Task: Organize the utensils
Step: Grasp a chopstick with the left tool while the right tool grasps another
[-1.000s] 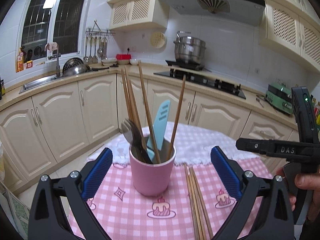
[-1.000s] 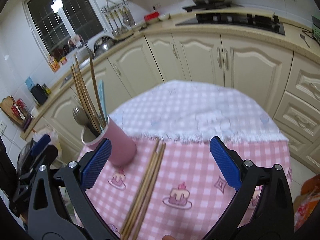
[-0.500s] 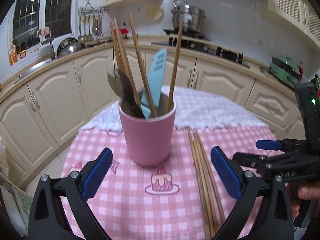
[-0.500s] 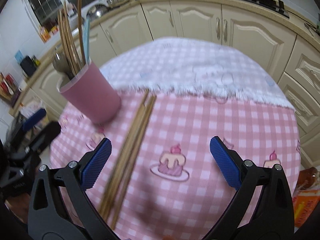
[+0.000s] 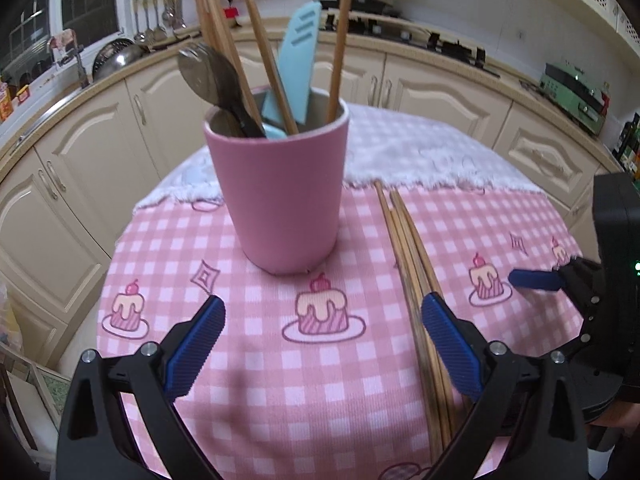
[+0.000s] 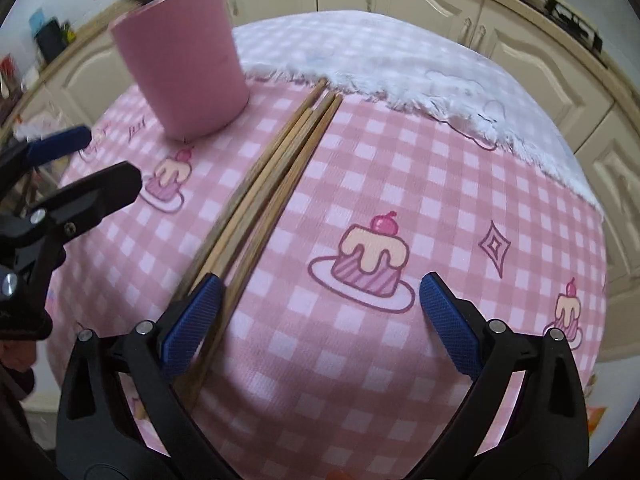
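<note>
Loose chopsticks [image 6: 276,168] flat on the pink checked cloth [image 6: 400,184], just beside the pink cup [image 5: 280,196] — running under the left pad of the right gripper [image 6: 318,320], jaws wide. Left gripper [image 5: 320,344] likewise wide, cup ahead.

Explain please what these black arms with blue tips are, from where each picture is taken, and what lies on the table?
They are no robot arms: a person holds hand tongs, one per hand, each carrying a camera that looks along its fingers. One picture comes from the left tongs, the other from the right tongs. Both are open and hold nothing. On the pink cloth stands a pink cup with chopsticks, a spoon and a blue utensil in it. Beside it lie loose chopsticks.
</note>
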The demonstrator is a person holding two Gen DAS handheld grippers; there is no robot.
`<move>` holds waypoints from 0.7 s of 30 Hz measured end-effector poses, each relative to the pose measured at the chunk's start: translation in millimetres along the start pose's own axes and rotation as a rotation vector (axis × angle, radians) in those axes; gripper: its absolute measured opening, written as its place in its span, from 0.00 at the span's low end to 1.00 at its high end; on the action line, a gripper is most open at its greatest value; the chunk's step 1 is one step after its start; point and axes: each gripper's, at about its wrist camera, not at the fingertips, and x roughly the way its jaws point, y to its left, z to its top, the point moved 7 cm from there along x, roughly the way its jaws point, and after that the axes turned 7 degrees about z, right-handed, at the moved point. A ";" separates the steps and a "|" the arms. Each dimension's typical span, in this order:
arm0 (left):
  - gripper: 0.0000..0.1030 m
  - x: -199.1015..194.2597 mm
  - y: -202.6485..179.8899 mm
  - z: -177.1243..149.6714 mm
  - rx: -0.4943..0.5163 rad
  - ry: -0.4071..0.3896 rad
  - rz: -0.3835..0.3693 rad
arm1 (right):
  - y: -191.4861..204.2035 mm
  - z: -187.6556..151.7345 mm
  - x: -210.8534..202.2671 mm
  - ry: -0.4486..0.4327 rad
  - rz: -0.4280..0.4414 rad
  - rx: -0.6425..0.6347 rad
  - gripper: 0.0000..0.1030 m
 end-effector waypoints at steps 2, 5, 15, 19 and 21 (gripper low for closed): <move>0.94 5.1 -4.4 -2.8 0.023 0.027 -0.003 | 0.2 -0.1 -2.0 0.002 -0.020 -0.022 0.94; 0.94 11.6 -11.4 -6.0 0.046 0.058 -0.010 | -4.0 -1.2 -2.8 0.016 -0.025 -0.018 0.94; 0.94 35.3 -23.4 -11.2 0.066 0.157 -0.045 | -4.0 -2.7 2.4 0.020 -0.019 -0.032 0.94; 0.94 44.2 -27.9 -12.5 0.091 0.181 -0.018 | -15.4 -8.6 -2.7 0.023 -0.027 -0.010 0.94; 0.94 46.2 -29.7 -12.1 0.094 0.182 -0.017 | -22.2 -9.4 -4.1 0.024 -0.029 -0.001 0.94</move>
